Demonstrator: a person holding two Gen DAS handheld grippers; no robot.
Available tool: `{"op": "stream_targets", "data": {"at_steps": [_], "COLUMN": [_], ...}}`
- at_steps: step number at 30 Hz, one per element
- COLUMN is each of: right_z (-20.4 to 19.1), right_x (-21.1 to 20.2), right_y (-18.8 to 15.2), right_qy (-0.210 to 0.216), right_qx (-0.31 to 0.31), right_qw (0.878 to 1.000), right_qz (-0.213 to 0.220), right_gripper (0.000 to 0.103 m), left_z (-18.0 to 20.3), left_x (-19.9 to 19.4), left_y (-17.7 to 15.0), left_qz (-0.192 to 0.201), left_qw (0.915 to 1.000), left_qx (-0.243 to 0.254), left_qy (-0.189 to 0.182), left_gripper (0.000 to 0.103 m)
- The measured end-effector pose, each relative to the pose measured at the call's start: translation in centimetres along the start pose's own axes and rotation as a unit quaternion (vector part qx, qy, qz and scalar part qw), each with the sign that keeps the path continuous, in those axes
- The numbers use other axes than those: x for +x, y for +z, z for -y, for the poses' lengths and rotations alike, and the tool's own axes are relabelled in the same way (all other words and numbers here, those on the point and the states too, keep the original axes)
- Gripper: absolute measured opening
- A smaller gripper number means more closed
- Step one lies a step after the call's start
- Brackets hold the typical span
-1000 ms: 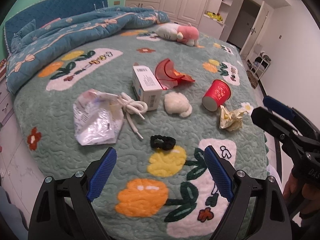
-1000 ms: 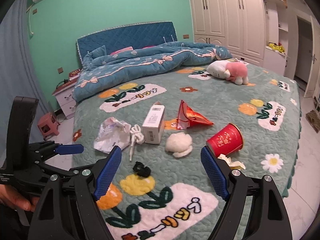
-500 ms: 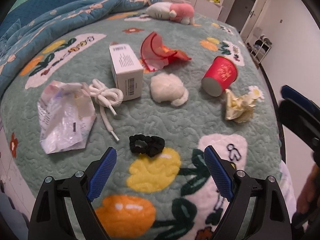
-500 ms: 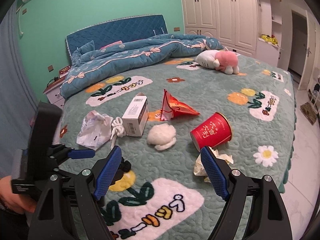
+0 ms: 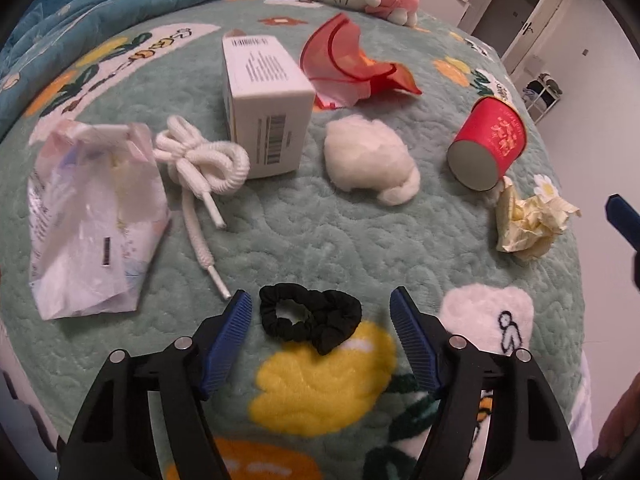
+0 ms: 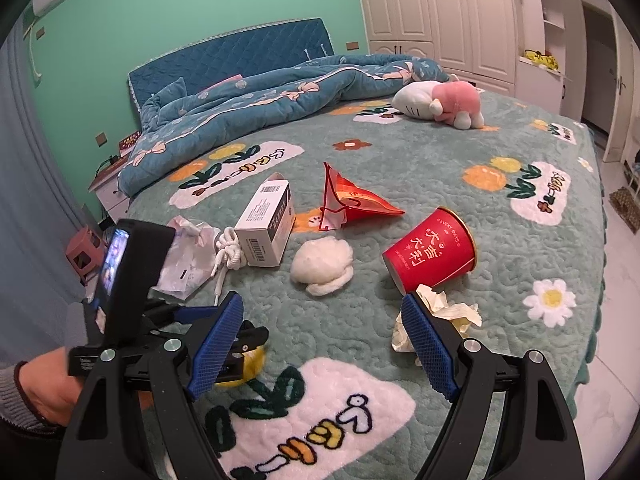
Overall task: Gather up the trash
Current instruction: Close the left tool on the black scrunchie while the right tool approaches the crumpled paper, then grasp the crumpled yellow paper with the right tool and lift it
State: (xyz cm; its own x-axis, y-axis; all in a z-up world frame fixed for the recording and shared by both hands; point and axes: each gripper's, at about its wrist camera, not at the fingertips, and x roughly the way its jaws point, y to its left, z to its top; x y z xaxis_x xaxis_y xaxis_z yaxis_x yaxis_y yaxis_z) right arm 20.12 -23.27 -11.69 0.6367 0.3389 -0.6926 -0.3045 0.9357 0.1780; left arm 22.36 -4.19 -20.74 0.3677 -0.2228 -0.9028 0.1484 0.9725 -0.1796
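A black scrunchie point(image 5: 310, 316) lies on the green quilt point(image 5: 320, 240) between the tips of my left gripper point(image 5: 320, 302). Its jaws are closing, and the pads stand clear of the scrunchie on both sides. Beyond it lie a crumpled plastic bag point(image 5: 92, 220), a white cord point(image 5: 204, 164), a white box point(image 5: 268, 108), a red wrapper point(image 5: 344, 64), a cotton wad point(image 5: 368, 160), a red paper cup point(image 5: 488, 144) and crumpled paper point(image 5: 528, 220). My right gripper point(image 6: 320, 300) hangs open over the quilt with nothing between its fingers. The crumpled paper point(image 6: 452, 312) sits beside its right finger.
A pink and white plush toy point(image 6: 440, 100) and a bunched blue duvet point(image 6: 260, 96) lie farther up the bed. The bed's edge point(image 6: 596, 320) drops to a white floor on the right. White wardrobes point(image 6: 440, 8) line the far wall.
My left gripper has come down and forward until the scrunchie sits between its tips, and its jaws have narrowed. My right gripper has sunk a little closer to the bed.
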Motion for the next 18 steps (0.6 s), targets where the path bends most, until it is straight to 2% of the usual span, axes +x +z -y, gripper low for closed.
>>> {"op": "stream_targets", "data": {"at_steps": [6,11,13,14,15,18], "right_z": [0.7,1.2,1.3,1.4,1.5,1.8], "right_x": [0.1,0.0,0.0,-0.1,-0.1,-0.3], "right_y": [-0.1,-0.2,-0.3,-0.4,-0.4,-0.5], "right_qy": [-0.004,-0.008,-0.011,-0.012,-0.013,-0.017], "right_qx": [0.007,0.014,0.013,0.014,0.016,0.017], "right_qw": [1.0,1.0,1.0,1.0,1.0,1.0], "right_qz": [-0.001,0.0,0.0,0.0,-0.001,-0.001], "right_gripper": [0.081,0.081,0.081,0.081,0.081,0.081], "left_z": [0.6,1.3,1.5,1.6,1.6,1.4], "left_x": [1.0,1.4,1.1,0.9,0.8,0.5], "left_y": [-0.2,-0.3,-0.3,-0.3,-0.3,-0.3], "left_qz": [-0.003,0.0,0.005,0.008,0.009,0.005], "left_qw": [0.9994,0.997,0.9962,0.9956,0.9953,0.9962], "left_qx": [0.026,0.054,0.061,0.066,0.069,0.065], "left_qy": [0.025,0.055,0.061,0.067,0.067,0.057], "left_gripper": [0.072,0.065,0.044,0.038,0.026,0.022]}}
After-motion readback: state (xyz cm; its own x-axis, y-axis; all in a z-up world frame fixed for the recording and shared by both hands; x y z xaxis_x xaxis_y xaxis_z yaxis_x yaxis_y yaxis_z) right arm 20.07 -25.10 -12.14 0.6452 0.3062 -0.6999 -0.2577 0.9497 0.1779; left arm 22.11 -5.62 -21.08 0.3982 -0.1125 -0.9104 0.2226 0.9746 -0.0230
